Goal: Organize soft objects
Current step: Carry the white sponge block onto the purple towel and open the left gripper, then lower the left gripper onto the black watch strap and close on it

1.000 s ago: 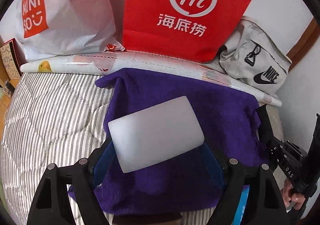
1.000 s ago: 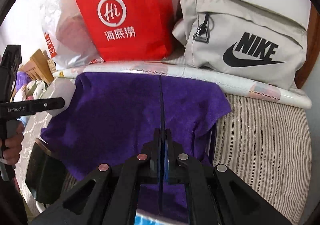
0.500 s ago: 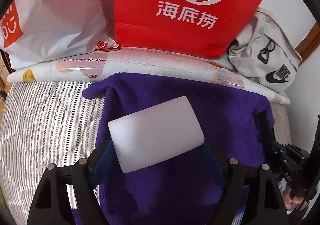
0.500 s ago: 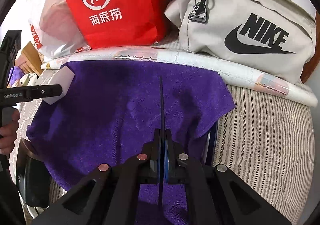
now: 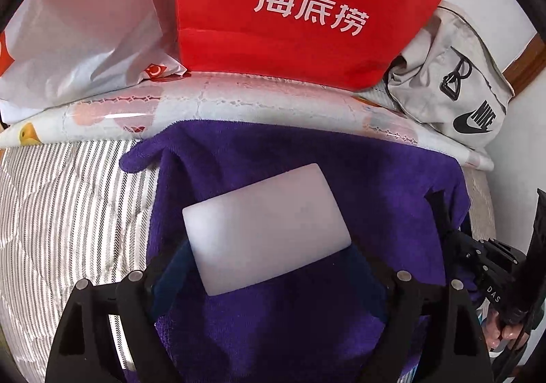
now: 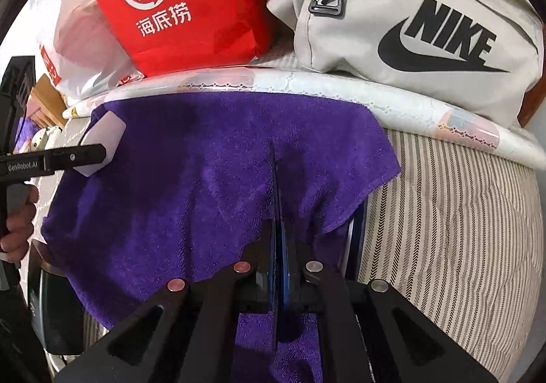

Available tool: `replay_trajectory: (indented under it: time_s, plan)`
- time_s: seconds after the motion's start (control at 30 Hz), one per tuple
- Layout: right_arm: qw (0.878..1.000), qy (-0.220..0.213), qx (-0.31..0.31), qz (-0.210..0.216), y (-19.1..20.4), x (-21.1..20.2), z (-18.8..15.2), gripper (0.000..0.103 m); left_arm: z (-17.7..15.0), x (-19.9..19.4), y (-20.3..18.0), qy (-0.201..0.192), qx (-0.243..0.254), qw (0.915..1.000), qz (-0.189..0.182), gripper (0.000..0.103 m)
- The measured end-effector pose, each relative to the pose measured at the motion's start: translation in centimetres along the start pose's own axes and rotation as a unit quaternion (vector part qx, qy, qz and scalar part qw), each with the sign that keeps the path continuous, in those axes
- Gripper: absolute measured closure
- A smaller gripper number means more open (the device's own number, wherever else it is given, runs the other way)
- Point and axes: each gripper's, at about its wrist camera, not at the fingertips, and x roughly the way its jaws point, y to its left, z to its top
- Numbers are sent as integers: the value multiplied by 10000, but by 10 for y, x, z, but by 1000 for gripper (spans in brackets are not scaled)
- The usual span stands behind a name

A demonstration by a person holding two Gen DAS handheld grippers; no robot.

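Purple towel (image 6: pixel 211 185) is draped over the striped mattress (image 6: pixel 460 246), its far edge at 12 o'clock against the rolled mat (image 5: pixel 239 100) below the red Haidilao bag (image 5: pixel 307 8). My right gripper (image 6: pixel 278 212) has fingers pressed together, apparently pinching a towel fold to keep it taut. My left gripper (image 5: pixel 266 226) shows only a white pad over the cloth; whether it pinches anything, I cannot tell. Likely mid-fold.

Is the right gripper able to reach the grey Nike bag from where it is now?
Probably yes, but not to grasp it: the right gripper has its jaws shut on the purple towel. Only the patterned roll lies before the Nike bag.
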Motion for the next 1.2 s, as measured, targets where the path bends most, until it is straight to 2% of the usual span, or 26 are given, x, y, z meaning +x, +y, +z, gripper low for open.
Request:
replay_trajectory:
  time_s: [0.07,0.13,0.17,0.4,0.53,0.63,0.7,0.87,1.03,1.2]
  plan:
    - [10000,-31,55,43,-3,-2,-1,86,0,1,-2,50,-7,10000,-4,14]
    - [9999,-118,82,67,-5,-7,-2,64,-2,-2,-2,55,-21,10000,54,13]
    - [9998,-182,85,71,-5,-11,-3,62,-3,-4,-2,45,-28,9999,119,11]
    - [9989,-468,64,20,0,-48,-11,61,-24,-34,-1,-115,-62,9997,201,11]
    - [9974,-698,32,-169,11,-81,-26,55,-46,-66,-1,-315,23,9995,59,13]
    - [9954,-896,-49,-340,21,-105,-40,55,-67,-91,0,-373,2,9993,53,13]
    - [9943,-986,-55,-397,27,-121,-52,55,-81,-106,2,-398,-33,9992,-76,13]
    - [9933,-1133,209,-27,40,-157,-86,55,-127,-149,3,-769,53,9968,-188,17]
    - [9928,-1189,105,64,61,-180,-128,54,-180,-175,3,-1091,52,9932,-410,17]
    - [9936,-1099,-133,202,87,-188,-176,54,-227,-177,5,-1037,52,9936,-451,17]
